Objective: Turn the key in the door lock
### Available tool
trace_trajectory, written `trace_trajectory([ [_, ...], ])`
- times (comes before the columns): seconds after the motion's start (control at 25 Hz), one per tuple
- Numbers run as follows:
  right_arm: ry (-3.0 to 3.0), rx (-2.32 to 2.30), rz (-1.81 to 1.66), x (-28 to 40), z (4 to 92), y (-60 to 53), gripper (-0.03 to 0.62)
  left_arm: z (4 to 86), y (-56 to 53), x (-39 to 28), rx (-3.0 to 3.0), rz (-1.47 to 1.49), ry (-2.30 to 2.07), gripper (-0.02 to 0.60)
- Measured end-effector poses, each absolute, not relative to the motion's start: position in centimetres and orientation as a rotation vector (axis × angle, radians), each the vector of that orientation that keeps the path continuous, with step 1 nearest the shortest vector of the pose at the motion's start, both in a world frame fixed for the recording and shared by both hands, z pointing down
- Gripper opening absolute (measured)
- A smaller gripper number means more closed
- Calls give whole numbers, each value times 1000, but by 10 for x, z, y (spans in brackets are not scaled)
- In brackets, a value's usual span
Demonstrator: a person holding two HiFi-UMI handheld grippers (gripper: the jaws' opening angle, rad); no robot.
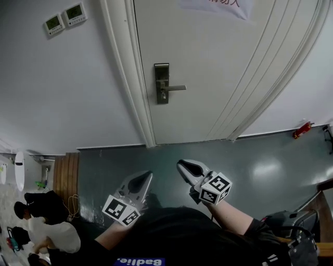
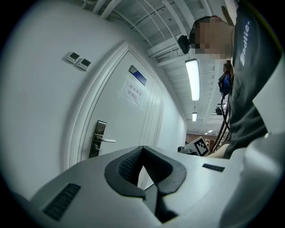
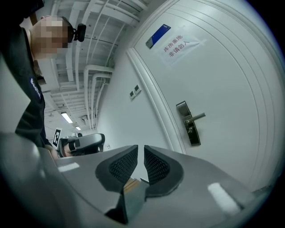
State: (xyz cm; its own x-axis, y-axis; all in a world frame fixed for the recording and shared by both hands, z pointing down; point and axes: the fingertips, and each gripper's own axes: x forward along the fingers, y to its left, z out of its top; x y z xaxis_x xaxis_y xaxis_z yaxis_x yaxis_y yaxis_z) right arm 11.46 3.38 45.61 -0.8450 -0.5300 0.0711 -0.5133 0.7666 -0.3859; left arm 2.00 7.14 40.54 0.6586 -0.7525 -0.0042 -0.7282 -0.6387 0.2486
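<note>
A white door (image 1: 218, 62) is closed, with a steel lock plate (image 1: 162, 83) and a lever handle (image 1: 175, 88) near its left edge. Under the lever a small metal piece (image 1: 163, 96) sticks out; it is too small to tell whether it is the key. The plate also appears in the left gripper view (image 2: 99, 138) and the right gripper view (image 3: 189, 129). Both grippers hang low, well short of the door. My left gripper (image 1: 145, 176) (image 2: 142, 149) has its pads meeting at the tips, empty. My right gripper (image 1: 182, 165) (image 3: 141, 149) shows a narrow gap between its pads with nothing in it.
Two wall thermostats (image 1: 65, 18) sit left of the door frame (image 1: 132, 78). A paper notice (image 1: 218, 5) is taped high on the door. A red object (image 1: 302, 130) lies on the grey floor by the right wall. A person (image 1: 41, 228) crouches at lower left; equipment (image 1: 291, 228) at lower right.
</note>
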Motion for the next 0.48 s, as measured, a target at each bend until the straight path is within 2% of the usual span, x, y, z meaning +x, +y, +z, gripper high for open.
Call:
trace_trajectory([
  [0.48,2691,-1182,-815,61,481,-136,43,401,-84,-57,2798,-169,-979,-6],
])
